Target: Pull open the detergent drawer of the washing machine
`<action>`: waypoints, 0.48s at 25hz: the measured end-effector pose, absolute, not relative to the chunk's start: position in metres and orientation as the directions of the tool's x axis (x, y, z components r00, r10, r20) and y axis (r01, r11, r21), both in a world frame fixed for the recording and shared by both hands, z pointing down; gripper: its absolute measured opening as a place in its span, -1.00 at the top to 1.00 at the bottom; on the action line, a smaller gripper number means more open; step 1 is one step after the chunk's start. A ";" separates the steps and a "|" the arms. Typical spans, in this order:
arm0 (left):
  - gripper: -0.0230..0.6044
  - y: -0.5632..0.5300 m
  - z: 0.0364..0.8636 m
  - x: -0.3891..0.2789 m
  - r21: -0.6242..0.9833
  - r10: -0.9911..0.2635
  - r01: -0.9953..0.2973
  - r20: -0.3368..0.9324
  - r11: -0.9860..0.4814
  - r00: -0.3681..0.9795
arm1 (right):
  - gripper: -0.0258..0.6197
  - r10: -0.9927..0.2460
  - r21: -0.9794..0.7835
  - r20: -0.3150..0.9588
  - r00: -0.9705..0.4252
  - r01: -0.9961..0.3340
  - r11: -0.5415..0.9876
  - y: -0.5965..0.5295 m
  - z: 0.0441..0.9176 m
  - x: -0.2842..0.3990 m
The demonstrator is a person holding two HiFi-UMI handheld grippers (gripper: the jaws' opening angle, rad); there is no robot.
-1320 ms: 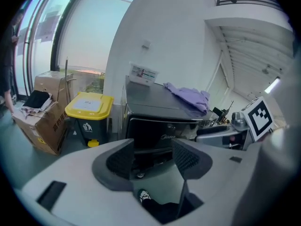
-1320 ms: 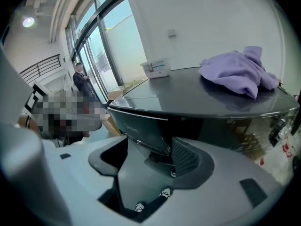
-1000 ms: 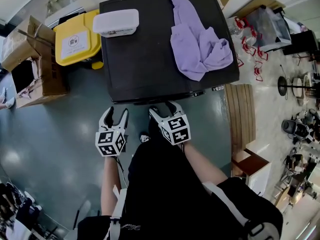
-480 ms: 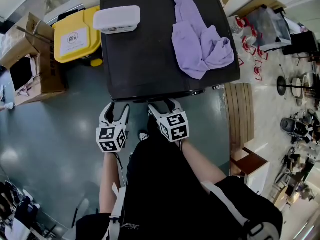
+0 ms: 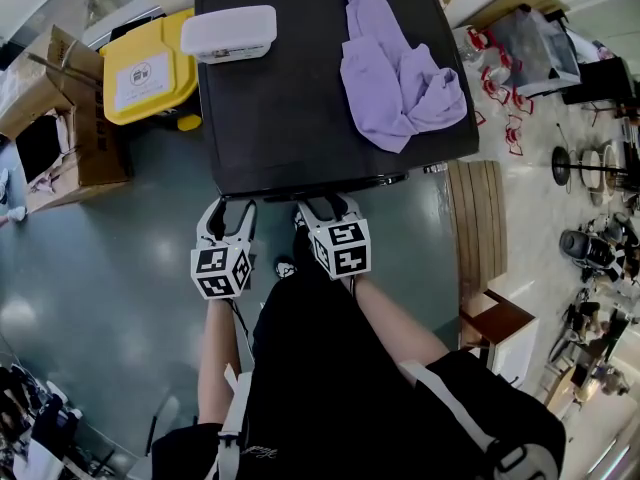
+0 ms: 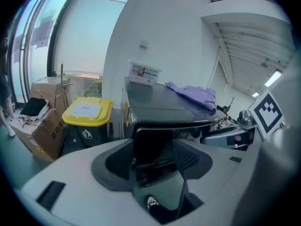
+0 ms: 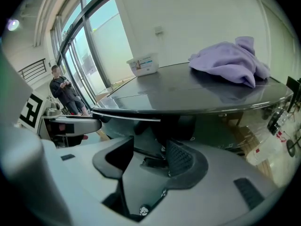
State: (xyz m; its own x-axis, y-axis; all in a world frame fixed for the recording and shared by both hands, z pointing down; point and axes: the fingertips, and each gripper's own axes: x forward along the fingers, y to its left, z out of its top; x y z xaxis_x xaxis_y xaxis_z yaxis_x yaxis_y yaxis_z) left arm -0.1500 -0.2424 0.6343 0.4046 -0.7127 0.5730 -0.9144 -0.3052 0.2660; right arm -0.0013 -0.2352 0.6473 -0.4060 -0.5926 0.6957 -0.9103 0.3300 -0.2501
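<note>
Both the left hand-held gripper (image 5: 228,210) and the right hand-held gripper (image 5: 328,208) are sitting closer under the washing machine's (image 5: 290,98) front lip than a second ago. The left one's jaws are gaping wide around what looks like the detergent drawer (image 6: 151,142) just below that lip. The right one's jaws have just been narrowing and are not yet pressing on the machine's dark front between them. Closing squarely on the drawer front and then pulling straight back seems best.

Washing machine (image 5: 290,108): black cabinet with a glossy flat top, standing upright on the floor, front face toward the lower edge of the head view. Detergent drawer (image 6: 150,142): dark rectangular front panel at the upper left of the front face, directly beneath the top's edge. Whether it sits flush or drawn out cannot be determined.
</note>
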 end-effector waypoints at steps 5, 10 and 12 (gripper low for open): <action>0.11 -0.243 0.635 -0.150 0.266 -0.717 -0.917 0.572 -0.298 0.399 | 0.24 -0.601 -0.242 0.703 -0.381 -0.922 0.301 -0.237 0.648 0.000; 0.11 -0.244 0.636 -0.149 0.264 -0.721 -0.920 0.573 -0.289 0.391 | 0.26 -0.601 -0.230 0.718 -0.352 -0.934 0.273 -0.239 0.649 0.000; 0.11 -0.245 0.638 -0.148 0.259 -0.721 -0.922 0.575 -0.287 0.386 | 0.27 -0.600 -0.223 0.722 -0.345 -0.937 0.270 -0.239 0.650 0.001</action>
State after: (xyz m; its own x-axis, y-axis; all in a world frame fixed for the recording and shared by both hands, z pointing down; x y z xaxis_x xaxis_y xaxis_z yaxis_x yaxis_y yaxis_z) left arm -0.1479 -0.2448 0.6376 0.3865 -0.7213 0.5748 -0.9220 -0.2873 0.2594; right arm 0.0005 -0.2395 0.6497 -0.3450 -0.6000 0.7218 -0.9366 0.2704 -0.2229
